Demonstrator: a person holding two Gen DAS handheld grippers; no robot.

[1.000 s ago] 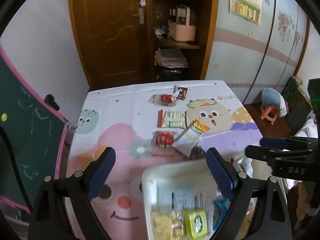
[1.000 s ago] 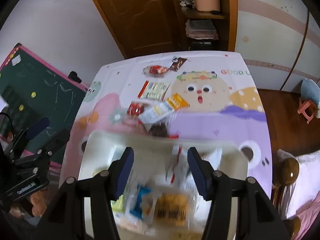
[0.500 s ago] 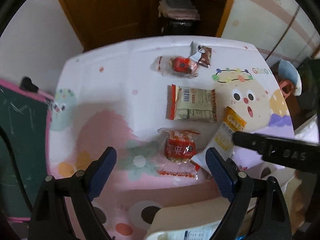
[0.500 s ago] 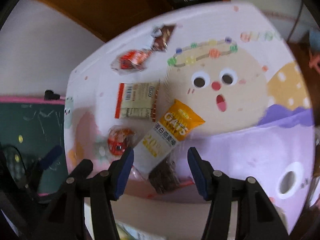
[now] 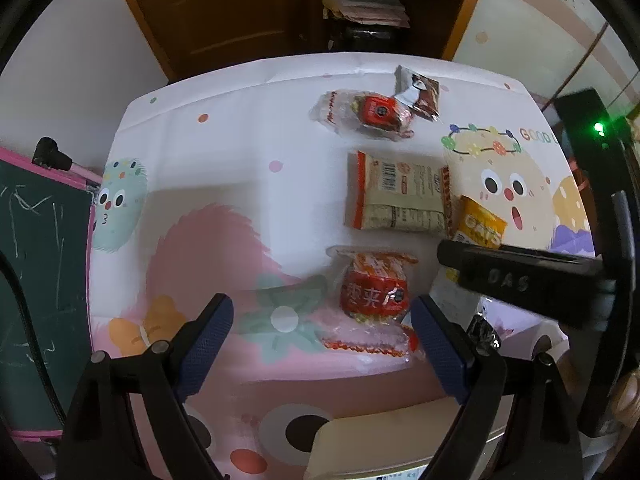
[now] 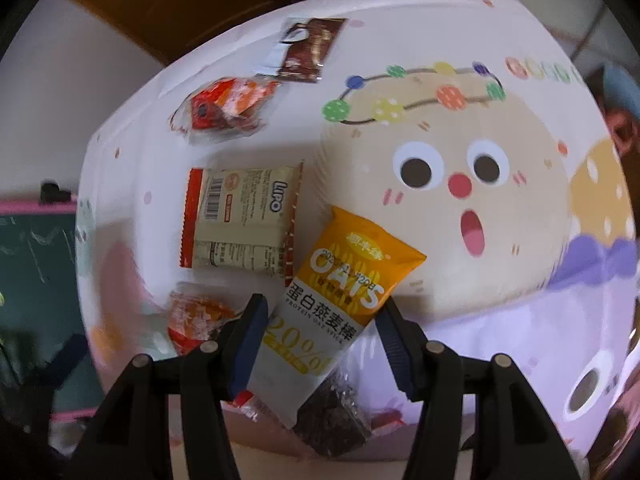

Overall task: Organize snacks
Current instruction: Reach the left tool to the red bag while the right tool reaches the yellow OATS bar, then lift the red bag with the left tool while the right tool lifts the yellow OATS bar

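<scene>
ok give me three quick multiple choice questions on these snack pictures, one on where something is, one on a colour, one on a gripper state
1. Where is the oats packet?
A. between the fingers of the right hand-held gripper
B. on the shelf
C. on the floor

2. What colour is the top of the oats packet?
A. green
B. orange
C. blue

3. How does the left hand-held gripper stand?
A. shut on the barcode packet
B. open over the tablecloth, holding nothing
C. shut on the red snack

Key: 1 A, the packet lies between the right gripper's fingers in the right wrist view. 2 B, its upper end is orange. 3 B, its fingers stand wide apart, clamping nothing.
</scene>
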